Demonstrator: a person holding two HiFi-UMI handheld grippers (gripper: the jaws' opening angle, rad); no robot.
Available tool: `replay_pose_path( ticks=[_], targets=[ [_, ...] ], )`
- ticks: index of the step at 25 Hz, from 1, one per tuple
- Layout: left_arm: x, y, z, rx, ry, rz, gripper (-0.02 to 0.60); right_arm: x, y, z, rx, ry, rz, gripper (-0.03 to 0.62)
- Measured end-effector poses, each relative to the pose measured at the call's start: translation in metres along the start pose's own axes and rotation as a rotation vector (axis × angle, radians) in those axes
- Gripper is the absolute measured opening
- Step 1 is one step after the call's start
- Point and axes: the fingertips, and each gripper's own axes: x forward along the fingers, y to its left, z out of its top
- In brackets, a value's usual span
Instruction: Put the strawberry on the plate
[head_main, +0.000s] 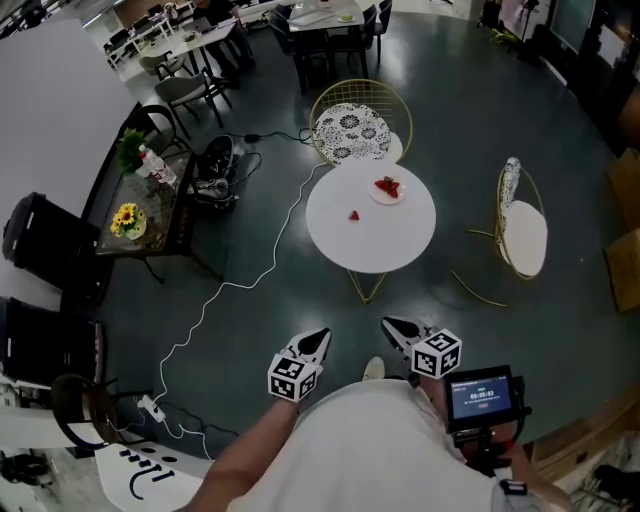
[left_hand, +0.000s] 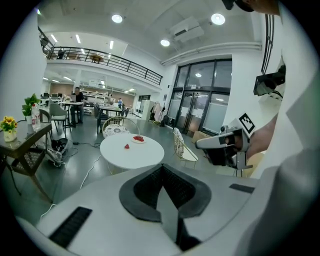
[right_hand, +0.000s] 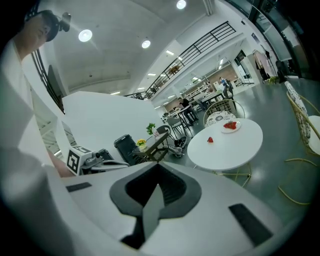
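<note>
On the round white table (head_main: 372, 245), well ahead of the person in the head view, a loose strawberry (head_main: 353, 214) lies apart from the plate (head_main: 388, 190). The plate sits near the far edge and already carries red fruit. Both the left gripper (head_main: 318, 338) and the right gripper (head_main: 393, 327) are held low and close to the body, well short of the table. A white cable (head_main: 215, 300) is seen trailing over the floor to the left of the table. It is judged a snag risk should the approach drift that way.

Through the left gripper view, the left gripper's jaws are shown closed together with nothing between them. The strawberry (left_hand: 127, 146) is seen on the nearer, left part of the table, with the plate (left_hand: 138, 139) beyond it. If the jaws are not spread before the table is reached, the strawberry would likely be pushed or rolled rather than grasped.

Through the right gripper view, the right gripper's jaws are likewise shown pressed together and empty. The strawberry (right_hand: 210, 140) and the plate (right_hand: 230, 126) are seen well apart from this gripper. So small and soft a thing is judged easily bruised by a hard squeeze. The red fruit on the plate could be taken by mistake, or the plate nudged toward the edge during placing.
</note>
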Motion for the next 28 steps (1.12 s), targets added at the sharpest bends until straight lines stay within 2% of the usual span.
replay_pose_path(
  ticks=[7, 14, 20, 28],
  targets=[
    [0.032, 0.008, 0.019, 0.004, 0.015, 0.017, 0.008, 0.004, -0.037, 0.013, 0.016, -0.001, 0.001, 0.008],
    [0.049, 0.021, 0.036, 0.012, 0.029, 0.014, 0.008, 0.011, -0.054, 0.025, 0.041, -0.012, -0.01, 0.008],
    [0.087, 0.034, 0.043, 0.03, 0.058, -0.051, 0.008, 0.018, -0.077, 0.035, 0.065, -0.037, -0.06, 0.008],
    [0.137, 0.054, 0.084, 0.057, 0.045, -0.148, 0.008, 0.027, -0.105, 0.061, 0.072, -0.036, -0.147, 0.008]
  ],
)
